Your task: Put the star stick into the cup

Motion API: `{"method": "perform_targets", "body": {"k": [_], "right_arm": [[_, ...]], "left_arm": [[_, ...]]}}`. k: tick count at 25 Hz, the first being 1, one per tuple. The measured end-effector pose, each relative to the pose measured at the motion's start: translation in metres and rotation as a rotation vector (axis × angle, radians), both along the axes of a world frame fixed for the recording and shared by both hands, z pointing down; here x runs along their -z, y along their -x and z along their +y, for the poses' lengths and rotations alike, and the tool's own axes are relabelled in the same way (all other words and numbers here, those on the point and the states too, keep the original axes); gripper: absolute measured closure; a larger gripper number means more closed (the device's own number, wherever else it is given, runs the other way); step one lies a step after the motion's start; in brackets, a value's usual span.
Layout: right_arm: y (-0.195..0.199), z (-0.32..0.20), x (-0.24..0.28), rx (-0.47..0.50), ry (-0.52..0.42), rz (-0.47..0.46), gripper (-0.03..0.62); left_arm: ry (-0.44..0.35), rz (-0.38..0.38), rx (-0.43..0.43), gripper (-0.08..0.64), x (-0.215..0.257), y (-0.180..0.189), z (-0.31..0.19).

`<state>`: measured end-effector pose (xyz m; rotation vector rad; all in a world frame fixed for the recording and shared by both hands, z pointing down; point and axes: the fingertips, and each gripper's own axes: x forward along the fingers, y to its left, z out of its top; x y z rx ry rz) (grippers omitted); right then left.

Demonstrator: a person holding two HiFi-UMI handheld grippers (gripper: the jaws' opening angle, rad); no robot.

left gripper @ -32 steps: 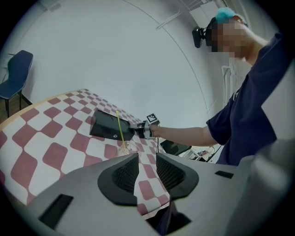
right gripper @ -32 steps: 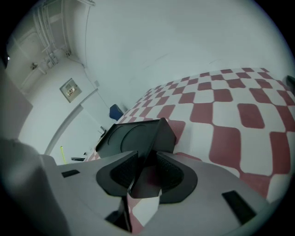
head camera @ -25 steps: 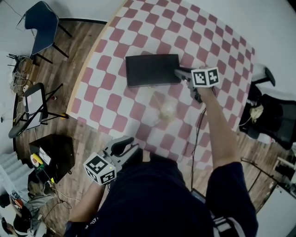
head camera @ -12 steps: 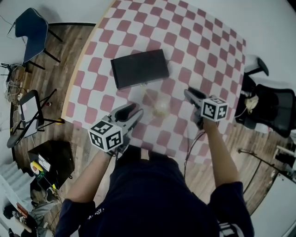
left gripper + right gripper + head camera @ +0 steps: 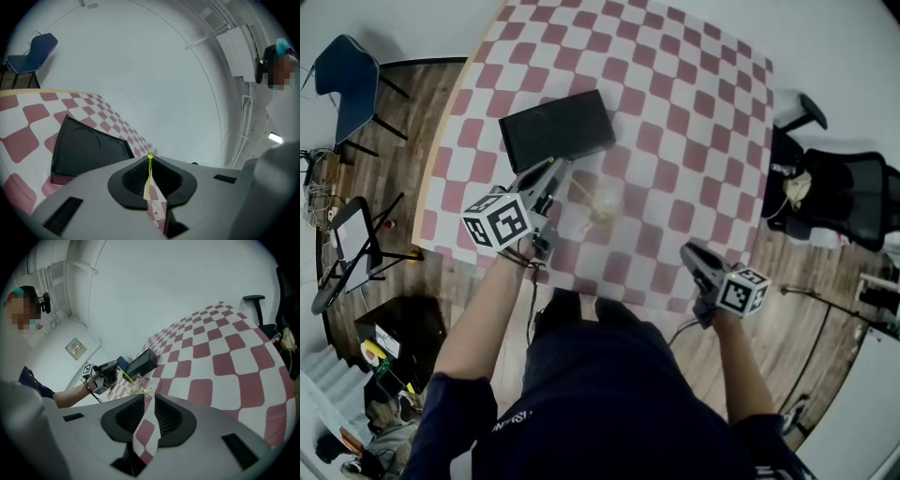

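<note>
- Lab or data-capture room, not a home.
- Bare white walls, surface conduit (image 5: 245,123), wood floor (image 5: 403,169).
- Checkered-cloth table (image 5: 694,103); black office chair (image 5: 853,202) off its right edge, blue chair (image 5: 347,75) off its left.
- Stand (image 5: 354,239) and loose cables (image 5: 319,173) on the floor.

Head view looks steeply down; gripper views skim the checkered table (image 5: 675,94) (all share it).

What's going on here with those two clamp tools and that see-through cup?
A person stands at a checkered table with a gripper in each hand. The left gripper has just closed its jaws on a thin yellow-green star stick, whose far end reaches the clear cup beside a black box. The right gripper, whose jaws have just been closing on nothing, hangs by the table's near edge.
</note>
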<state>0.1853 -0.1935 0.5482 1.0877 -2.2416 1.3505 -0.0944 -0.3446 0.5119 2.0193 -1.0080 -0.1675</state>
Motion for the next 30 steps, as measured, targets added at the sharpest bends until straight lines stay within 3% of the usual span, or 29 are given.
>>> {"method": "perform_targets", "body": {"k": [4,7,10,13,15,18,22,26,30], "right_arm": [[0.015,-0.002,0.032,0.047,-0.084,-0.070,0.514],[0.025,-0.003,0.059,0.091,-0.166,-0.123,0.522],[0.041,0.008,0.097,0.190,-0.282,-0.169,0.525],[0.079,0.043,0.149,0.463,-0.494,-0.123,0.519],[0.108,0.083,0.175,0.687,-0.603,-0.066,0.393],[0.140,0.140,0.198,0.852,-0.676,-0.075,0.394],[0.162,0.185,0.203,0.868,-0.736,-0.055,0.476],[0.181,0.221,0.206,0.799,-0.765,0.000,0.559],[0.203,0.265,0.220,0.705,-0.701,-0.097,0.571]], "left_arm": [[-0.121,0.042,0.078,0.518,0.056,0.008,0.022],[-0.240,0.034,0.142,0.520,0.113,0.016,0.054],[-0.331,0.014,0.147,0.520,0.162,0.011,0.103],[-0.373,-0.009,0.034,0.520,0.193,-0.019,0.161],[-0.397,-0.052,-0.080,0.520,0.205,-0.049,0.202],[-0.435,-0.077,-0.200,0.520,0.220,-0.086,0.250],[-0.467,-0.012,-0.276,0.520,0.237,-0.100,0.287],[-0.469,0.064,-0.329,0.519,0.241,-0.085,0.328],[-0.497,0.134,-0.393,0.518,0.253,-0.063,0.374]]}}
